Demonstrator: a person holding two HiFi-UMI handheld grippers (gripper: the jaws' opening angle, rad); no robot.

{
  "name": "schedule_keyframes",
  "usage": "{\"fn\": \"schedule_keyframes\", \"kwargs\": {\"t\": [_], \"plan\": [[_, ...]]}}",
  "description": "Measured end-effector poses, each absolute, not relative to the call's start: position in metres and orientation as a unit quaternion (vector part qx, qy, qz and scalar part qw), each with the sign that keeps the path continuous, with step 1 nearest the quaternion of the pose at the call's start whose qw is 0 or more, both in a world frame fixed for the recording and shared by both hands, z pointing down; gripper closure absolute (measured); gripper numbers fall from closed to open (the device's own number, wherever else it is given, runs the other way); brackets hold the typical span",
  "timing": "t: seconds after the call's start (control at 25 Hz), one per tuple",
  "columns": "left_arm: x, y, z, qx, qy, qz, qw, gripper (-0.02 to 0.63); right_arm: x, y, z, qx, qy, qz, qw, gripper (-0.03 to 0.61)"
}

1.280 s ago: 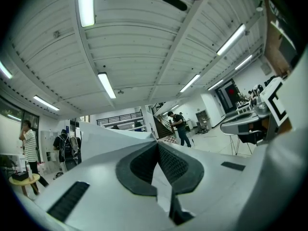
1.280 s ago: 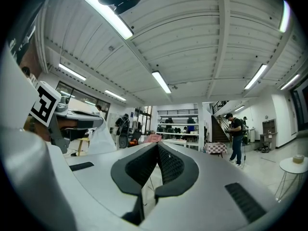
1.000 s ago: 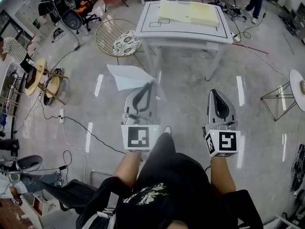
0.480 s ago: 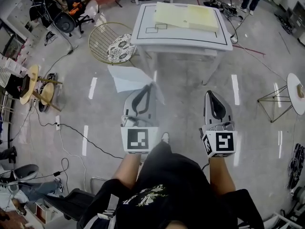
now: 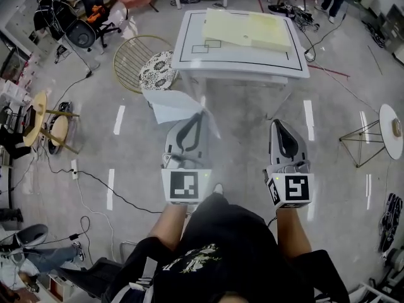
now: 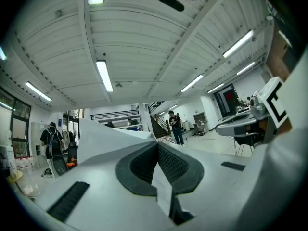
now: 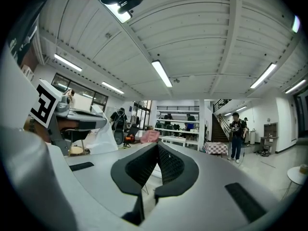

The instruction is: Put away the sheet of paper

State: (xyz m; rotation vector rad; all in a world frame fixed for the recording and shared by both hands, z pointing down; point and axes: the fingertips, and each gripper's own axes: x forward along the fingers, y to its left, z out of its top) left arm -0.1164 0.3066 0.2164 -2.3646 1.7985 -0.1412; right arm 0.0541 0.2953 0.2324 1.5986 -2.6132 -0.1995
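Holding the sheet of paper [image 5: 167, 105] in mid-air above a grey floor, pinched at its right edge by the left gripper [image 5: 201, 112], jaws pressed together on the thin white sheet. Fanning out to the left and far side of those jaws, slightly creased. Level to the right and well apart, the right gripper [image 5: 278, 124], jaws closed together with nothing between them. Farther ahead, a white table [image 5: 240, 65] bearing pale yellow sheets [image 5: 247, 25], with a wire chair [image 5: 142, 57] just left of it.
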Motion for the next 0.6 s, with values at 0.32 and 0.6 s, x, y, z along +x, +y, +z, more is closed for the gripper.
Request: {"fn": "schedule_keyframes", "kwargs": {"t": [0.32, 0.6], "plan": [[-0.117, 0.262, 0.218, -0.804, 0.586, -0.055, 0.091, 0.614, 0.05, 0.253, 0.236, 0.531, -0.845, -0.061, 0.03, 0.579], [-0.125, 0.227, 0.218, -0.807, 0.581, -0.047, 0.092, 0.614, 0.04, 0.221, 0.232, 0.538, -0.839, -0.07, 0.03, 0.579]]}}
